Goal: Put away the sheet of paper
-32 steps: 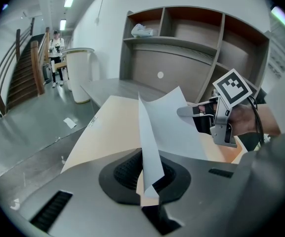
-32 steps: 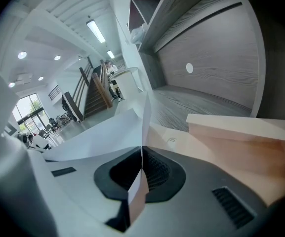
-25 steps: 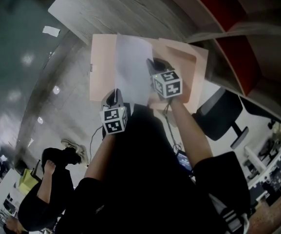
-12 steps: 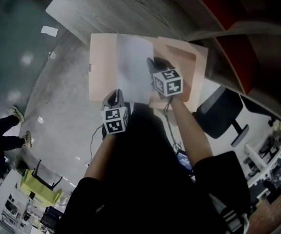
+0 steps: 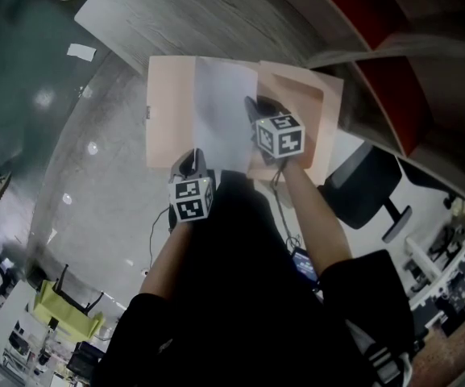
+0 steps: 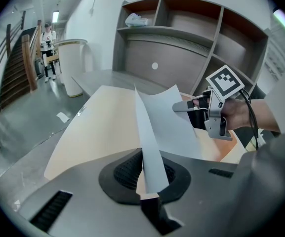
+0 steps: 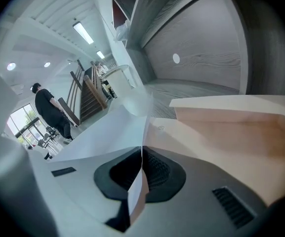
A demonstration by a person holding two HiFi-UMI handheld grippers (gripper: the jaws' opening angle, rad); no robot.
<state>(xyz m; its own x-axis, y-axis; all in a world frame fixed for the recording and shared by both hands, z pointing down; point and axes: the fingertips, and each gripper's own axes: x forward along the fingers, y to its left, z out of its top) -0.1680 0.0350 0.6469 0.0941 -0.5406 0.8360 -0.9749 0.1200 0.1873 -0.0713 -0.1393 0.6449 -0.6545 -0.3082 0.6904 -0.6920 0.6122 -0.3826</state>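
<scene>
The white sheet of paper [image 5: 222,111] is held over the open peach folder [image 5: 168,127] on the bench [image 5: 176,14]. The left gripper [image 5: 192,158] has its fingers clenched on the sheet's near edge, the right gripper [image 5: 256,107] on its right edge. Uneven pulling between the two grips could likely crease or tear it. The sheet looks thin, limp and bowed.
</scene>
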